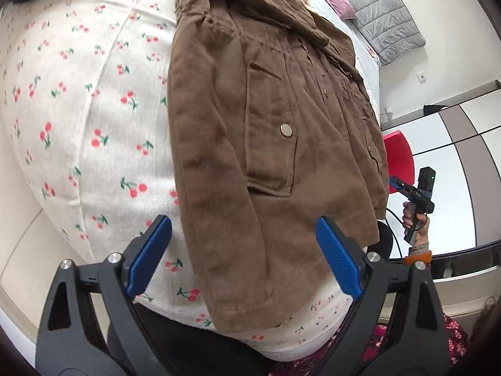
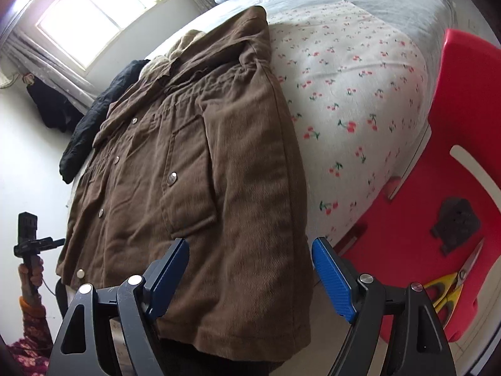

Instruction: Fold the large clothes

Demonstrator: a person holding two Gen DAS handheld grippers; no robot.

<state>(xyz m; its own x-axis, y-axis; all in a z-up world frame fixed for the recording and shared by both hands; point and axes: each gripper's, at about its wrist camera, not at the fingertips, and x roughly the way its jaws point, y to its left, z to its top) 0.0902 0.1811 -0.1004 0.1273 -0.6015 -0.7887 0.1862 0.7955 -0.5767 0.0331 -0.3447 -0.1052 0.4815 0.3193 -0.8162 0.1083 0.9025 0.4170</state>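
Note:
A brown jacket (image 1: 250, 144) with snap buttons and flap pockets lies flat on a bed, its sleeves folded in along the sides and its hem hanging over the near edge. It also shows in the right wrist view (image 2: 194, 188). My left gripper (image 1: 244, 250) is open and empty, its blue pads just above the jacket's hem. My right gripper (image 2: 250, 275) is open and empty, over the hem on the other side. Each gripper appears small in the other's view: the right one (image 1: 419, 194) and the left one (image 2: 28, 238), held up beside the bed.
The bed has a white cherry-print sheet (image 1: 78, 100). A red plastic stool (image 2: 438, 188) with scissors (image 2: 460, 275) and a black part stands beside the bed. A black garment (image 2: 94, 116) lies at the far side. Pillows and a grey quilt (image 1: 382, 12) sit at the head.

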